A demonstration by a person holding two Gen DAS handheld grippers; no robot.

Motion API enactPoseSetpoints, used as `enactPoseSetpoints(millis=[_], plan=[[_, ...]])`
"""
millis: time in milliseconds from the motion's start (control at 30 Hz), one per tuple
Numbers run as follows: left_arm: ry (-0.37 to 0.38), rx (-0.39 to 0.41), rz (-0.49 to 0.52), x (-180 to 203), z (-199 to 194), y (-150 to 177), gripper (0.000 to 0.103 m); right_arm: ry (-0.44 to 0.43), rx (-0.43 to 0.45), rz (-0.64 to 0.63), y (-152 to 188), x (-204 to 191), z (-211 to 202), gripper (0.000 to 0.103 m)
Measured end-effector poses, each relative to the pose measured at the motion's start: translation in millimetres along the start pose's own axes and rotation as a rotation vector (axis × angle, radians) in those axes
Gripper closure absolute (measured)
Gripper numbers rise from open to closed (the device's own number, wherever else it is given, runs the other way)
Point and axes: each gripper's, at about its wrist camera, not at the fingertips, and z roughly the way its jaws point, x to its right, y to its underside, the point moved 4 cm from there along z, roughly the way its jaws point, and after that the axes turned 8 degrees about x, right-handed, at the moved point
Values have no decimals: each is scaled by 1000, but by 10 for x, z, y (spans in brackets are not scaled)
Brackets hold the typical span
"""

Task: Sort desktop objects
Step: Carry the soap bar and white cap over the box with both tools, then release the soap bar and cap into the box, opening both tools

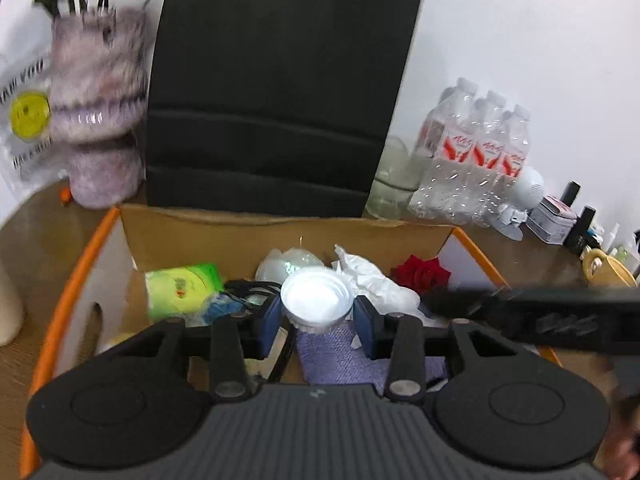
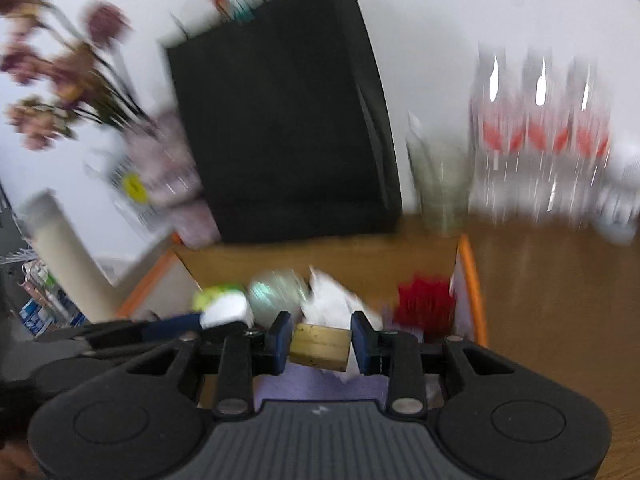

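White wall and a brown wooden desk (image 2: 560, 300) frame our view, with a black panel (image 1: 280, 88) standing behind an orange-rimmed cardboard box (image 1: 240, 236) that already holds crumpled tissue (image 1: 368, 276), a red fabric rose (image 1: 420, 274) and a green-and-yellow packet (image 1: 182, 290).

Our left gripper (image 1: 318, 312) is clamped on a small white plastic cup (image 1: 316, 300), hanging over the box. Our right gripper (image 2: 320, 344) pinches a small wooden block (image 2: 320, 346), also above the box, over a purple cloth (image 2: 320, 394).

We judge the risks as follows. Both grippers crowd the same opening, and the right one's arm crosses the left view, so they could knock together on release. The cup looks thin; squeezing harder might crush it. It could also bounce off the heap of tissue and tip out.

As for writing, the water bottles (image 1: 480, 156) carry red-and-white labels we cannot read. A clear bag (image 1: 24, 128) at far left shows letters that look like "YOU", too blurred for certainty.
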Motion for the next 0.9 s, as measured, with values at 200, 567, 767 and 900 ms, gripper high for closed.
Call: enactPoseSetpoints(millis=[200,567,767,900], plan=[[19,2,-4,-69,-129,-98,49,53,-153,15,190,58,380,67],[-115,-12,63,-176,-685,-434,0,128,-177,-32,-217,-132,-307,13],[-205,-41,120,-204,-1068,-397,0,193,-154,-133,-246,-393,-834,9],[-266,2,127,-227,-1341,-353,0,168,-98,-139,-212,-470,-1134,8]])
